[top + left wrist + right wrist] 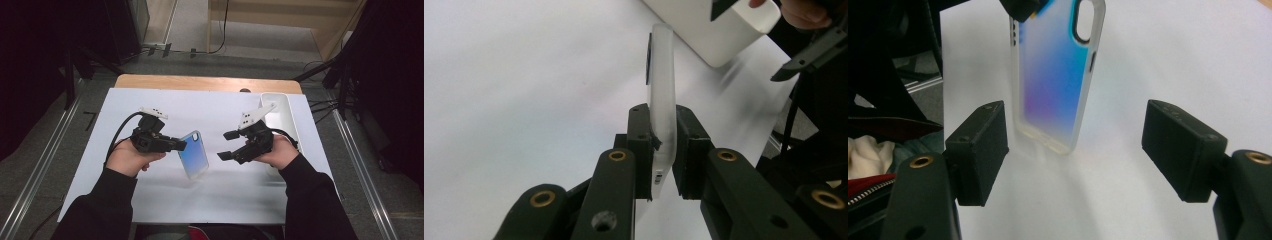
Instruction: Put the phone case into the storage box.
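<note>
While left gripper point(181, 145) pinches phone case point(195, 153) by edge, upright above sheet point(150, 102), pickup looks done; right gripper point(227, 145) wide, empty, facing case; handover or placing remains.

Worktop point(150, 200) sheet brightly lit from overhead, surroundings v. dark; soft shadows, high view low-res, close claw parts slightly blurred in gripper views.

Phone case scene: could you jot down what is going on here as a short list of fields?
Held thing: translucent blue-to-purple plastic phone case, upright on its lower end
Holder: left hand-held gripper, shut on the case's edge
Other tool: right hand-held gripper, open, facing the case, apart from it
Surface: white sheet over a wooden table
Nearby: white rectangular plastic bin
</note>
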Motion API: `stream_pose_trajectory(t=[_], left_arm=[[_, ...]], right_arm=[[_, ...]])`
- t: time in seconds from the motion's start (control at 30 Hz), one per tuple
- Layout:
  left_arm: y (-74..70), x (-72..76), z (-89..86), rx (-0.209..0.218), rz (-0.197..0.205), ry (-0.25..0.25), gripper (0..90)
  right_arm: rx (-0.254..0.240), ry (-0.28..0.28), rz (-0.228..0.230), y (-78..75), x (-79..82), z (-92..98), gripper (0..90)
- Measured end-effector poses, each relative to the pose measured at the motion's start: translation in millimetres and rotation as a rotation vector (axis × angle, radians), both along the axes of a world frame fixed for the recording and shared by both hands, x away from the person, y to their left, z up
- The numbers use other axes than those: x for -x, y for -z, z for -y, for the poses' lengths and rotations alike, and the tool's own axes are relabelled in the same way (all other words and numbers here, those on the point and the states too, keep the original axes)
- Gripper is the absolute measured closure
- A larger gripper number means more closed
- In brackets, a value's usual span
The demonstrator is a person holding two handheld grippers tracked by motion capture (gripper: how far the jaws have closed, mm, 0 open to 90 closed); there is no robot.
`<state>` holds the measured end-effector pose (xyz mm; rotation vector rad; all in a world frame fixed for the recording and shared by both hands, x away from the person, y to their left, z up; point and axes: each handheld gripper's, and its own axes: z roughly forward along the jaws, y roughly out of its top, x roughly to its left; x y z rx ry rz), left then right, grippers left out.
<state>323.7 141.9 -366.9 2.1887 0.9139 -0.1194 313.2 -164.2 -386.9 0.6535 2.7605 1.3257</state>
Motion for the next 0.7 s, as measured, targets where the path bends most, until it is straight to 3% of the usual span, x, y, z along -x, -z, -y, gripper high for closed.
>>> stream_pose_trajectory(t=[0.17,0.33,0.47,0.7], left_arm=[[-0.8,-4.0,-5.5,0.002,-0.009,-0.051,79.5],[-2.9,-7.6,-7.6,-0.012,0.007,-0.093,79.5],[-4.1,-12.2,-8.0,0.002,-0.015,-0.123,79.5],[-9.8,-20.2,1.6,0.006,-0.006,-0.141,79.5]], right_arm=[[0.007,0.016,0.007,4.7,-0.2,-1.5,24.5],[0.015,0.034,0.005,9.9,-1.2,-4.7,24.4],[0.013,0.047,0.021,13.5,-1.6,-7.7,22.8],[0.008,0.075,0.022,17.4,-2.6,-12.1,17.0]])
